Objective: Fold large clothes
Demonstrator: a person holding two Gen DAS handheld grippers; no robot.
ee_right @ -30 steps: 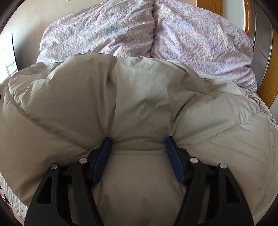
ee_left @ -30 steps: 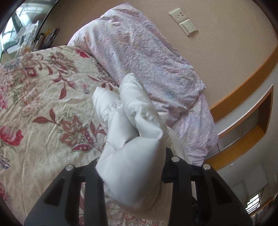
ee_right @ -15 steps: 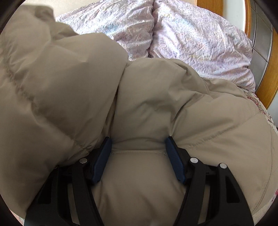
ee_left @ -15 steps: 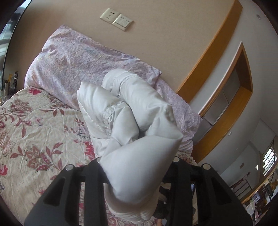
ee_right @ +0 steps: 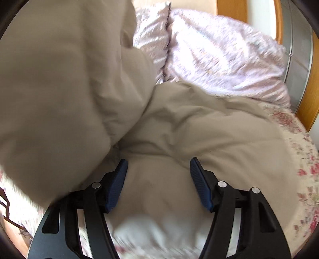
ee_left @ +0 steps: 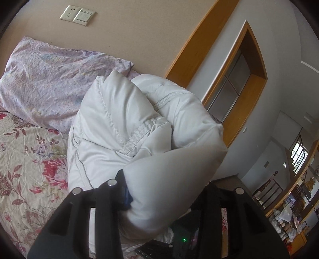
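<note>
Since a second ago the left gripper (ee_left: pixel 165 191) has swung up and away from the bed (ee_left: pixel 30 159), so its view now takes in more wall, the wooden window frame (ee_left: pixel 247 85) and one pillow (ee_left: pixel 51 87) rather than the floral cover. Its jaws are clamped on a thick bunched roll of the jacket (ee_left: pixel 139 127), a pale, puffy quilted coat with stitched seams, held raised above the bed. One double wall socket (ee_left: pixel 78 12) shows above the pillow.

In the right view, a large fold of the jacket (ee_right: pixel 179 129) has come across from the left and now hangs over the rest, which lies on the bed (ee_right: pixel 305 169) before two pillows (ee_right: pixel 219 53). The right gripper (ee_right: pixel 158 179) has its jaws spread around a padded bulge; whether they pinch it cannot be told. This view is blurred.
</note>
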